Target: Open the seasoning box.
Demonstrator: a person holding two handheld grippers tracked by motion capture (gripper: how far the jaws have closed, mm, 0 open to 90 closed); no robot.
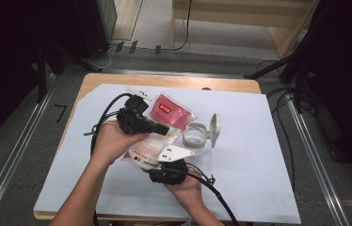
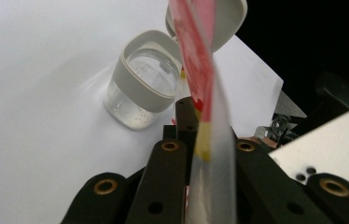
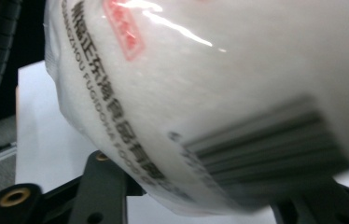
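Two grippers (image 1: 164,129) (image 1: 168,157), one pouch (image 1: 141,148)

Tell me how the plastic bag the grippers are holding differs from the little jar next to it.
The bag is soft, printed red and white, and held up off the table by both grippers; the jar is rigid, clear with a grey rim, and stands on the white sheet. The bag's top edge is pinched between the left gripper jaws; the jar stands open, its lid flipped back. Both hold something white and grainy.

You hold a red-and-white plastic pouch (image 1: 148,141) of white powder, printed with black text and a barcode, lifted and tilted just beside the clear square jar (image 1: 194,139). The jar stands upright, its grey flip lid (image 1: 215,127) open.
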